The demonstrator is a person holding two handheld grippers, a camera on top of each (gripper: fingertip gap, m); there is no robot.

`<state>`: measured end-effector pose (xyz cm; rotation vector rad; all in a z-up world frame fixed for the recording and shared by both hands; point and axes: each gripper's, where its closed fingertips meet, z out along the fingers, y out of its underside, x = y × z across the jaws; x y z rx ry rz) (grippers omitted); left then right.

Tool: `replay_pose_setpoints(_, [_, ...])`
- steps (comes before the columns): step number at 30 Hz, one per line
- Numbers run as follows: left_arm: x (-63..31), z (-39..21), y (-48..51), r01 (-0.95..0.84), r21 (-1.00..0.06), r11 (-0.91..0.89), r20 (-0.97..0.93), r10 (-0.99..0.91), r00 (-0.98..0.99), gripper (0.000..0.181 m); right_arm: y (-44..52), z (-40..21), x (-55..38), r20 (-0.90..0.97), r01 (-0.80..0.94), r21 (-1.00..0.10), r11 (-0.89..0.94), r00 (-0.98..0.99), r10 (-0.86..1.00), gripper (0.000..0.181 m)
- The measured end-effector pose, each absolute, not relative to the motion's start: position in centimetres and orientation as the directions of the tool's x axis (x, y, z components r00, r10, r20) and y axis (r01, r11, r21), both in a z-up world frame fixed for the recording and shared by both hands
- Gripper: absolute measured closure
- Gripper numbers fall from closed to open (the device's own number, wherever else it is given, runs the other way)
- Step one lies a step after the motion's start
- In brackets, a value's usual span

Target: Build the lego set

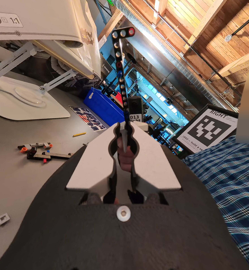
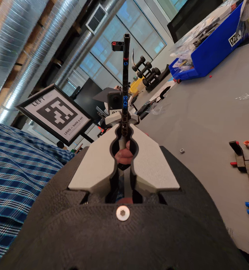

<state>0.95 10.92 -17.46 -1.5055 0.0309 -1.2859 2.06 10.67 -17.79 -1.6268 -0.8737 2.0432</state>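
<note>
Left hand-held gripper (image 1: 124, 128) and right hand-held gripper (image 2: 124, 130), both clamped, tips facing

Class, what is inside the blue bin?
The blue bin holds clear plastic bags of small parts, heaped above its rim. What lies under the bags, down to the bin's bottom, is covered.

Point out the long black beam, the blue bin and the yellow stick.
Long black beam (image 1: 121, 81): left wrist view, mid-length on its holed face.
Blue bin (image 1: 104, 106): left wrist view, on its side wall.
Yellow stick (image 1: 79, 134): left wrist view, at its middle.

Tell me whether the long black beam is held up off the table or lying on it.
Held up: the long black beam rises from both grippers' closed fingers, against the ceiling.
</note>
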Motion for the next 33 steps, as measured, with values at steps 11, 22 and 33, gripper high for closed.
replay_pose_setpoints(11, [0.8, -16.2, 11.0, 0.570, -0.736, -0.365, 0.650, -0.617, 0.444, 0.171, 12.0, -15.3, 3.4, -0.773, -0.022, -0.528, -0.849, -0.401, 0.492, 0.177])
replay_pose_setpoints(22, [2.1, -15.8, 11.2, 0.520, -0.773, -0.364, 0.621, -0.602, 0.502, 0.174, 8.6, -17.6, 1.7, -0.775, 0.169, -0.605, -0.778, -0.349, 0.527, 0.177])
replay_pose_setpoints(33, [-0.2, -18.0, 12.6, 0.695, -0.579, -0.426, 0.815, -0.335, 0.474, 0.175, 11.3, -19.7, 1.6, -0.248, 0.217, -0.945, -0.245, 0.017, 0.969, 0.148])
